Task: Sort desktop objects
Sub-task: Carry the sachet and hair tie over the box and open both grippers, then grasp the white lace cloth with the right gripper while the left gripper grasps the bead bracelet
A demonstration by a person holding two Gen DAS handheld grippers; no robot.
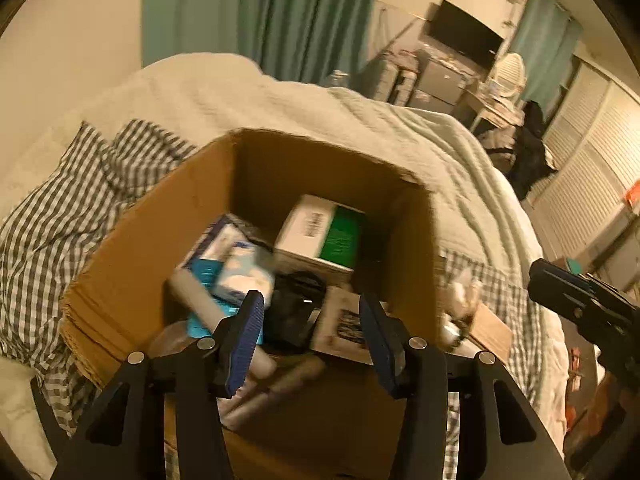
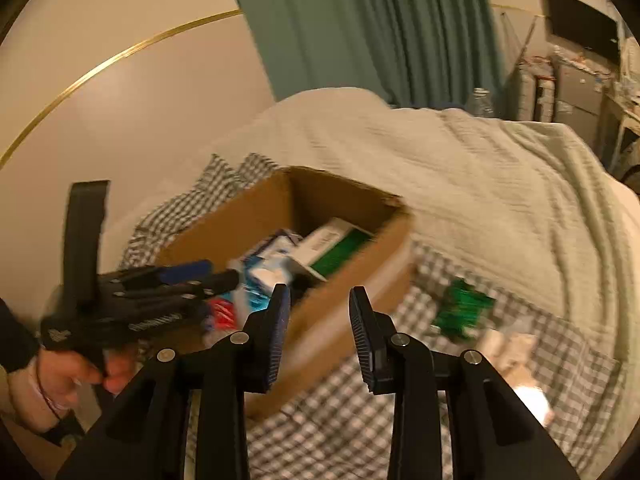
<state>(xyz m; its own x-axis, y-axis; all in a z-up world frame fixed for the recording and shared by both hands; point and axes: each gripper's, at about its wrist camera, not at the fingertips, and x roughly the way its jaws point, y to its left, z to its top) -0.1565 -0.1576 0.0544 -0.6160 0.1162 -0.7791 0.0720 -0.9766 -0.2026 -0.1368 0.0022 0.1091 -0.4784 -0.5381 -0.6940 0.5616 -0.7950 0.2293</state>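
Observation:
An open cardboard box (image 1: 200, 216) sits on a checked cloth on the bed and also shows in the right wrist view (image 2: 352, 292). It holds a white and green carton (image 1: 320, 232), blue and white packs (image 1: 232, 264), a black item (image 1: 296, 312) and a pale tube (image 1: 216, 316). My left gripper (image 1: 312, 312) is open and empty above the box's near side; it also shows in the right wrist view (image 2: 188, 276). My right gripper (image 2: 320, 300) is open and empty, over the box's right wall. A green item (image 2: 460, 312) and a pale item (image 2: 516, 352) lie on the cloth to the right of the box.
The checked cloth (image 2: 360, 420) covers the near part of the bed, and a pale quilt (image 2: 480, 184) lies behind it. A teal curtain (image 1: 260, 12) hangs at the back. A desk with a monitor (image 1: 464, 36) stands at the far right. My right gripper's body shows at the right edge of the left wrist view (image 1: 580, 300).

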